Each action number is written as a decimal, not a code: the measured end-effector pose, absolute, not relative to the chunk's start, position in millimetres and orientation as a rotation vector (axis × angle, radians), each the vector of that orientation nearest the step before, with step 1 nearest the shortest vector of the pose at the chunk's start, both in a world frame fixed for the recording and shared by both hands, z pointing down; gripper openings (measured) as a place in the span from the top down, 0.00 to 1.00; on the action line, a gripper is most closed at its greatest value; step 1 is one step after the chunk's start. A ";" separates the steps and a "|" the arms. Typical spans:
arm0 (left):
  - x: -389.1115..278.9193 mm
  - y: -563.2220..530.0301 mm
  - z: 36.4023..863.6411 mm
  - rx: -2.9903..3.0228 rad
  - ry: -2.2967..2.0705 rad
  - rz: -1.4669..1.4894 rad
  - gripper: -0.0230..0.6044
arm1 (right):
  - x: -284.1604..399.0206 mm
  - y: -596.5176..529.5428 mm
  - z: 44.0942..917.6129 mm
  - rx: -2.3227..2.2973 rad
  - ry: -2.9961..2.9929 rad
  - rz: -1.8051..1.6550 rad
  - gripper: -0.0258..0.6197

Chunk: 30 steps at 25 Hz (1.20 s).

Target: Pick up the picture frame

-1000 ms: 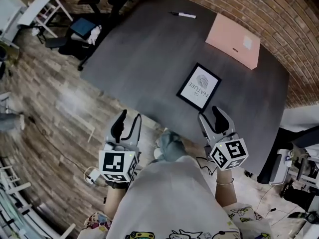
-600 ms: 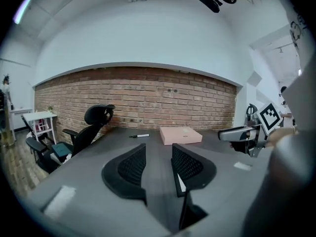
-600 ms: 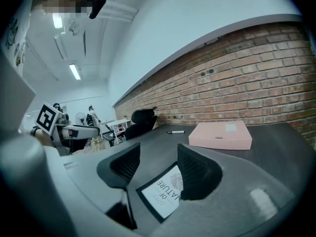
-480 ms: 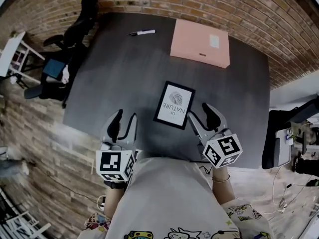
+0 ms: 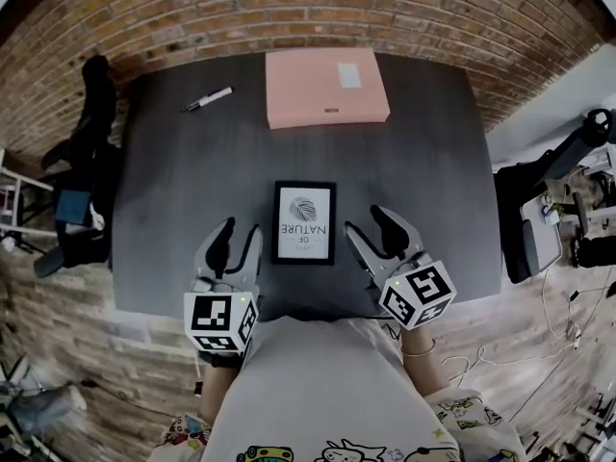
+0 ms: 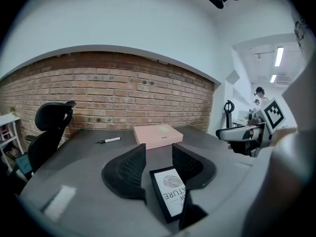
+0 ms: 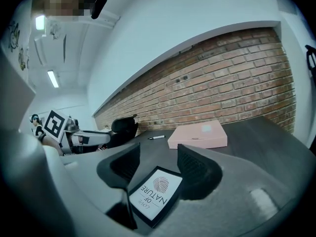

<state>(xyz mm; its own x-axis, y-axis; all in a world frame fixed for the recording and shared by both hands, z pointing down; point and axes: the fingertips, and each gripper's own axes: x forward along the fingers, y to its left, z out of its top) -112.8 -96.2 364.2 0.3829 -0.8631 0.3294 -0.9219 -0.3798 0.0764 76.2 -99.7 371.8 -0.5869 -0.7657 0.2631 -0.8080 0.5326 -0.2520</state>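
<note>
The picture frame (image 5: 304, 221) is black-edged with a white print and lies flat near the front middle of the dark table (image 5: 164, 181). It also shows in the left gripper view as the picture frame (image 6: 170, 191) and in the right gripper view as the picture frame (image 7: 155, 193). My left gripper (image 5: 235, 243) hovers just left of it, open and empty. My right gripper (image 5: 375, 229) hovers just right of it, also open and empty. Neither touches the frame.
A flat pink box (image 5: 325, 88) lies at the table's far side, with a marker pen (image 5: 209, 98) to its left. A black office chair (image 5: 89, 162) stands off the table's left edge. A brick wall (image 5: 289, 12) runs behind the table.
The view has swung round, so the frame now lies straight between my two grippers instead of ahead and to the right. Both grippers stay open.
</note>
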 end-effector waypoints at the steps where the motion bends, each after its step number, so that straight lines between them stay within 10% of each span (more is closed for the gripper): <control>1: -110.5 -100.2 365.9 2.403 -1.558 0.353 0.69 | 78.1 -101.3 372.3 1.382 -2.633 0.539 0.60; 30: -75.1 -122.1 456.1 2.364 -1.217 0.594 0.69 | 85.8 -103.2 431.8 1.471 -2.447 0.790 0.60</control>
